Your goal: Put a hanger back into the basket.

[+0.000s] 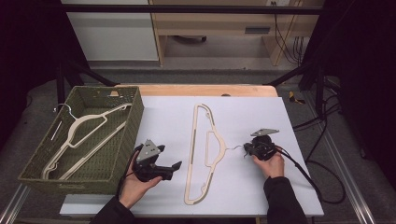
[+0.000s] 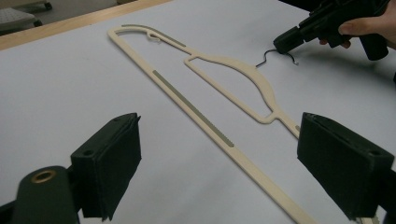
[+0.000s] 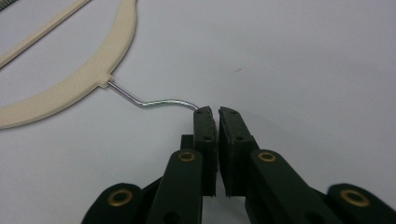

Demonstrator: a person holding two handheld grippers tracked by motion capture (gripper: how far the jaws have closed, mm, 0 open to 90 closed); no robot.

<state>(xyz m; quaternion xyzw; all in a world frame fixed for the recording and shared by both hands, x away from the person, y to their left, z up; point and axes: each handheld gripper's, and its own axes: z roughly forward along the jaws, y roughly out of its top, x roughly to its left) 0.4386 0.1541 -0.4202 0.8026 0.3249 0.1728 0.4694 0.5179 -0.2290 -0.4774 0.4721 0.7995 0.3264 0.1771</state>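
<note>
Hanger hook (image 3: pixel 159 102) pinched between right gripper's (image 3: pixel 217 112) closed jaws.

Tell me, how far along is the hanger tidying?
One hanger already lies in the basket. The right gripper is shut on the hook of the second hanger on the table. The left gripper waits open; lifting looks left to do.

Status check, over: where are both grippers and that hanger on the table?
Right gripper shut on the hanger's metal hook. Left gripper open, near the hanger, not touching. Hanger flat on white sheet. Second hanger in green basket.
</note>
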